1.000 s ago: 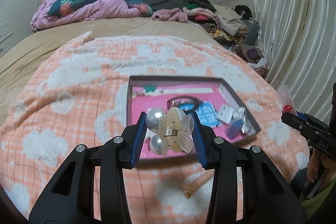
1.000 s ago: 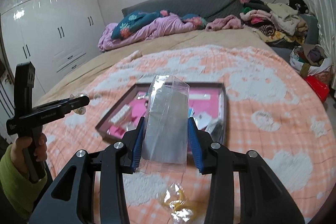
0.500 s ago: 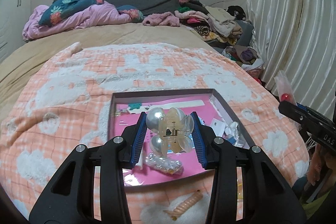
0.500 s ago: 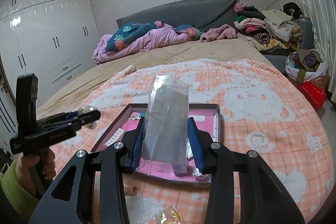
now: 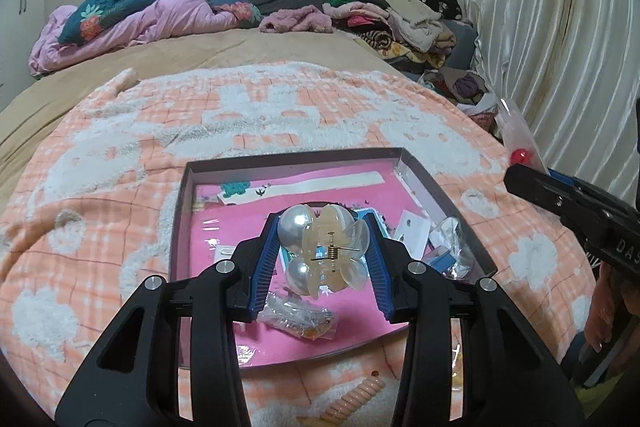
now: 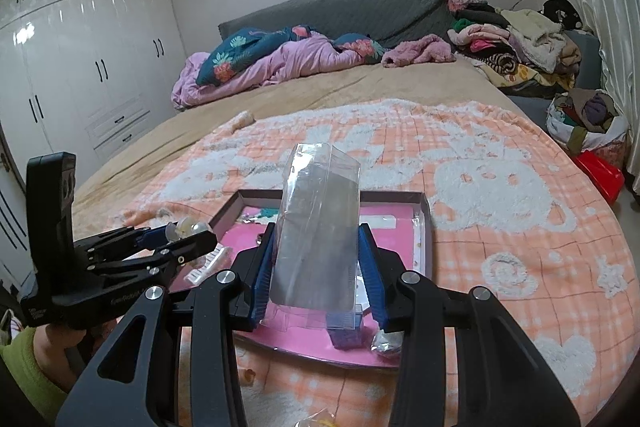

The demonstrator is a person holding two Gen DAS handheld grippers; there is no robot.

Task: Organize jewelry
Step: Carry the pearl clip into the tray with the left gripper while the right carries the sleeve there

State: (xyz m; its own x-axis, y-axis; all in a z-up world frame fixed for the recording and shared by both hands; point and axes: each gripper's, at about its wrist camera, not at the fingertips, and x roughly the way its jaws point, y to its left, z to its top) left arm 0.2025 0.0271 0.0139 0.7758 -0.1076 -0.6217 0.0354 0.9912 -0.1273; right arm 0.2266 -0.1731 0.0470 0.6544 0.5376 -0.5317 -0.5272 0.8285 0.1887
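My left gripper (image 5: 322,251) is shut on a translucent hair claw clip with pearl balls (image 5: 320,247) and holds it above the pink-lined jewelry box (image 5: 180,211). The box lies on the orange and white blanket and holds small packets and cards. My right gripper (image 6: 316,263) is shut on a clear plastic bag (image 6: 318,239), held upright above the near side of the same box (image 6: 426,227). The left gripper with the clip also shows in the right wrist view (image 6: 176,241), at the box's left side. The right gripper shows in the left wrist view (image 5: 568,207) at the right.
A peach spiral hair tie (image 5: 356,397) lies on the blanket (image 5: 100,227) in front of the box. A small clear packet (image 5: 298,317) lies in the box's near part. Bedding and piled clothes (image 5: 400,23) lie at the far end. A curtain (image 5: 560,27) hangs on the right.
Both grippers have moved closer over the box while keeping their hold. The box now looks larger and nearer in both views.
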